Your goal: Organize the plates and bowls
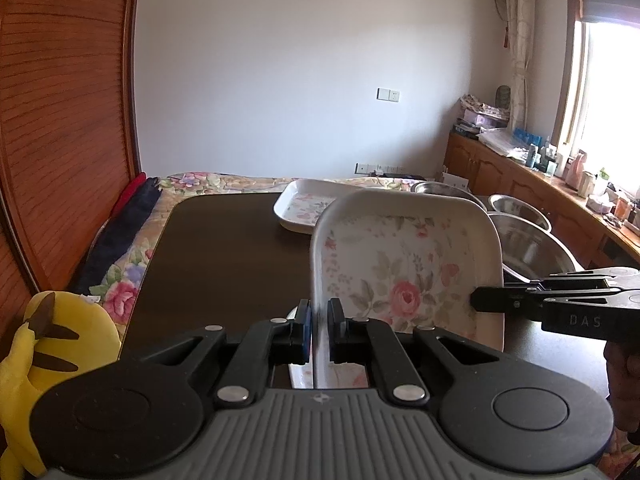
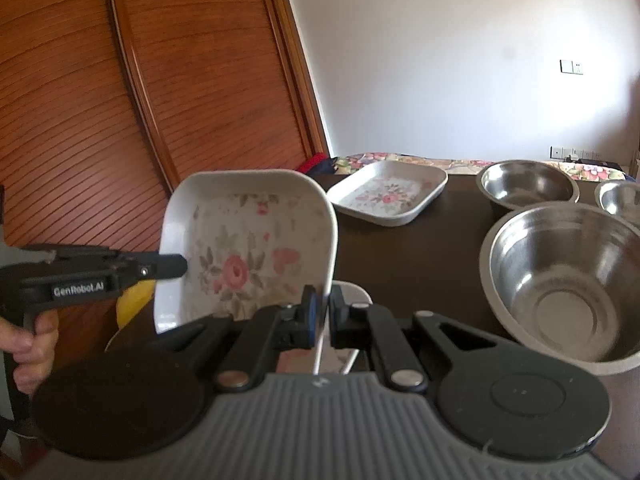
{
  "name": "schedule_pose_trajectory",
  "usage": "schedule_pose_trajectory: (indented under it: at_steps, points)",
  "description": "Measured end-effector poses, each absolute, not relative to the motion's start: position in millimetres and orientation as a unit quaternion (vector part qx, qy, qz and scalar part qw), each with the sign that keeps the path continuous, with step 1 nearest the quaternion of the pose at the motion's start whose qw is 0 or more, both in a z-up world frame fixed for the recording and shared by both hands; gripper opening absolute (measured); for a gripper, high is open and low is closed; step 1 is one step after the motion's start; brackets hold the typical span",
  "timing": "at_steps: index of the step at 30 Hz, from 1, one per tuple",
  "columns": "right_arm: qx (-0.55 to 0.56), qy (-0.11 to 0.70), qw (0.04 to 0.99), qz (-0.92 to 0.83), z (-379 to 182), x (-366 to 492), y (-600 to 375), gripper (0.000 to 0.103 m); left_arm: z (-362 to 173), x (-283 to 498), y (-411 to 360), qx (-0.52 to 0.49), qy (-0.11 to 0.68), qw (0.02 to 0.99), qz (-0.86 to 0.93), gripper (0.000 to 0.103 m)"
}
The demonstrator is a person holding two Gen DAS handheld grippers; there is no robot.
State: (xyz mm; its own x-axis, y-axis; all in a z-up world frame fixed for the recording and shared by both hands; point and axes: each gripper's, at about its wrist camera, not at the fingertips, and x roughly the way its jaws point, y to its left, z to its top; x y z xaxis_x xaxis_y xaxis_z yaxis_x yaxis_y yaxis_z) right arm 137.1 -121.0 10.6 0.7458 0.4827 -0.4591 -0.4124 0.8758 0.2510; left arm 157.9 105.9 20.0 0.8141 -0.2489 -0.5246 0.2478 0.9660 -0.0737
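A square white plate with a rose print (image 1: 404, 264) (image 2: 248, 240) stands tilted almost upright above the dark table (image 1: 224, 248). My left gripper (image 1: 319, 320) is shut on its left rim, and its tip (image 2: 180, 266) shows at that rim in the right wrist view. My right gripper (image 2: 322, 312) is shut on the opposite rim, reaching in from the right (image 1: 478, 300). Part of another floral plate (image 2: 354, 292) lies under the held one. A matching plate (image 1: 304, 204) (image 2: 388, 196) lies flat farther back. Three steel bowls (image 2: 568, 280) (image 2: 528, 184) (image 2: 620, 196) sit on the right.
A yellow plush toy (image 1: 52, 344) sits off the table's left corner. A bed with a floral cover (image 1: 132, 272) runs along the table, with slatted wooden doors (image 1: 60, 120) behind. A cluttered sideboard (image 1: 520, 172) stands under the window. A person's hand (image 2: 32, 340) holds the left gripper's handle.
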Motion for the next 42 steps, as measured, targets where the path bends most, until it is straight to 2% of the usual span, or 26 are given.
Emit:
schedule_pose_trajectory:
  at_steps: [42]
  points:
    - [0.069,0.297,0.925,0.226,-22,149,-115,0.009,-26,191,107,-0.017,0.32,0.941,-0.114,0.038]
